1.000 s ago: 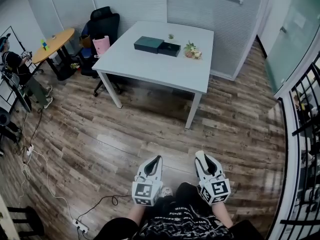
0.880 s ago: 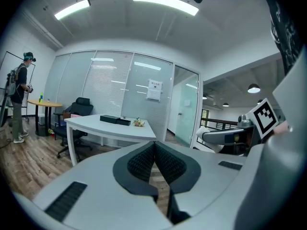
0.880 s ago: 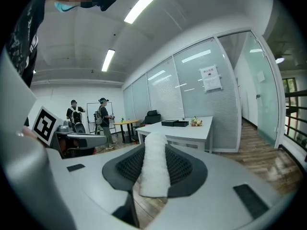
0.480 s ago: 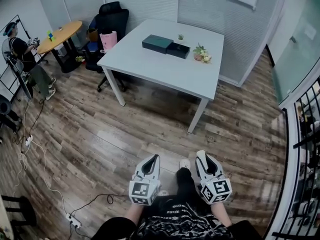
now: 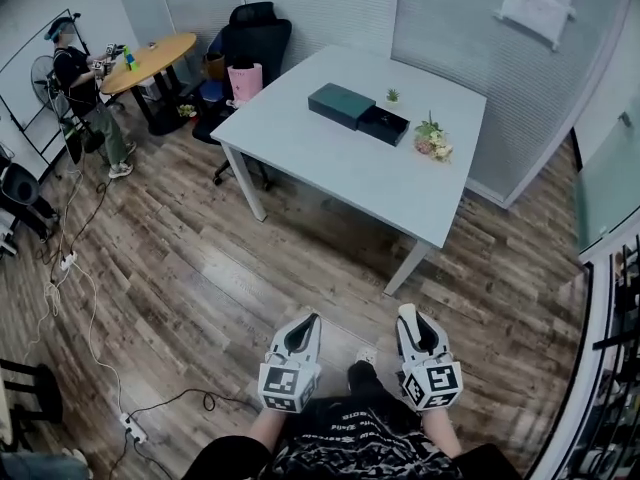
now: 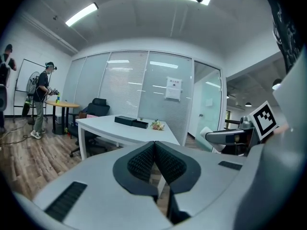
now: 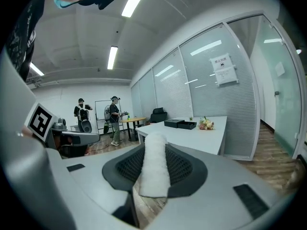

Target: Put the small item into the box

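Note:
On the white table [image 5: 330, 163] lies a dark green box [image 5: 340, 105] with a dark open part [image 5: 383, 124] beside it; the box also shows far off in the left gripper view [image 6: 130, 121] and the right gripper view [image 7: 181, 123]. Both grippers hang low over the wooden floor, well short of the table. My right gripper [image 5: 408, 318] is shut on a small white roll [image 7: 154, 169] that stands between its pads. My left gripper [image 5: 305, 326] is shut, its pads [image 6: 144, 159] meeting with nothing between them.
A small bunch of flowers [image 5: 433, 140] and a tiny plant [image 5: 392, 95] stand on the table near the box. At the back left are a black chair [image 5: 255, 33], a pink bag [image 5: 245, 80], a round wooden table [image 5: 155, 58] and a person [image 5: 85, 88]. Cables [image 5: 90, 368] trail on the floor at the left.
The head view has shifted: the table now lies further right and a little nearer. Both grippers stay low in front of the body, jaws unchanged, the white roll still held.

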Available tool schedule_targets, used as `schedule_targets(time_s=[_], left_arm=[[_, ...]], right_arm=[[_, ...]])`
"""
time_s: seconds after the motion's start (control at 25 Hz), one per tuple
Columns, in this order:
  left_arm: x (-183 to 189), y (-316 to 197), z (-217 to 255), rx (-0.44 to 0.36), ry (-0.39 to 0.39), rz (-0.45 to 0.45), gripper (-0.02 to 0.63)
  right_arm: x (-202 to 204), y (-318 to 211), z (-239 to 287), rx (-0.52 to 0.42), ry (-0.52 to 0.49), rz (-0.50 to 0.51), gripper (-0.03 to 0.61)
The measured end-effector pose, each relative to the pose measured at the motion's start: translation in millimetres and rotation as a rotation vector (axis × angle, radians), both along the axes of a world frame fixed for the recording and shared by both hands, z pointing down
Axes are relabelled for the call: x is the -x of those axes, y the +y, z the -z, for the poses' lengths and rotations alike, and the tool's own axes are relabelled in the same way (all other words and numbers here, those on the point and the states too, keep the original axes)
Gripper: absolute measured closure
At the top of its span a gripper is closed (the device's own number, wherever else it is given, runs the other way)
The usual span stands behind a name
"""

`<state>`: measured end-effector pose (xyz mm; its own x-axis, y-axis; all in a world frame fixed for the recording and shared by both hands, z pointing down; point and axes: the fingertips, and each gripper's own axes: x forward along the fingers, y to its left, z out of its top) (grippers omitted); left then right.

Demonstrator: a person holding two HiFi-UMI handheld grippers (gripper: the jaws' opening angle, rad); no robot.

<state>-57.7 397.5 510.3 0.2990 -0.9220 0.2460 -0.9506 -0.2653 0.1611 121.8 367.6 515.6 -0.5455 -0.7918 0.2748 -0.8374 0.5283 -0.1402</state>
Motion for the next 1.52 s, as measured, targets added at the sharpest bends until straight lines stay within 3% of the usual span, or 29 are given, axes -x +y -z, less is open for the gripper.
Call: schedule_targets(time_s=[0.16, 0.4, 0.8, 1.2, 1.52], left_arm=[[-18, -44, 10, -0.008, 0.009, 0.027, 0.594], [-64, -94, 9, -0.017, 0.006, -0.031, 0.594], [-86, -152, 5, 0.001, -0.024, 0.031, 0.594], [-103, -175, -4, 0.014, -0.056, -0.038, 0.594], [-107, -241, -8, -0.009, -0.08, -0.134, 0.594]], right_arm=[[-15, -51, 12, -0.026, -0.009, 0.018, 0.44], [-46, -105, 8, -0.028, -0.022, 0.039, 0.44], [-72, -156, 6, -0.03, -0.048, 0.059, 0.44], [-75, -178, 3, -0.028, -0.059, 0.047, 0.44], [-72, -232, 8, -0.046, -0.033, -0.002, 0.44]])
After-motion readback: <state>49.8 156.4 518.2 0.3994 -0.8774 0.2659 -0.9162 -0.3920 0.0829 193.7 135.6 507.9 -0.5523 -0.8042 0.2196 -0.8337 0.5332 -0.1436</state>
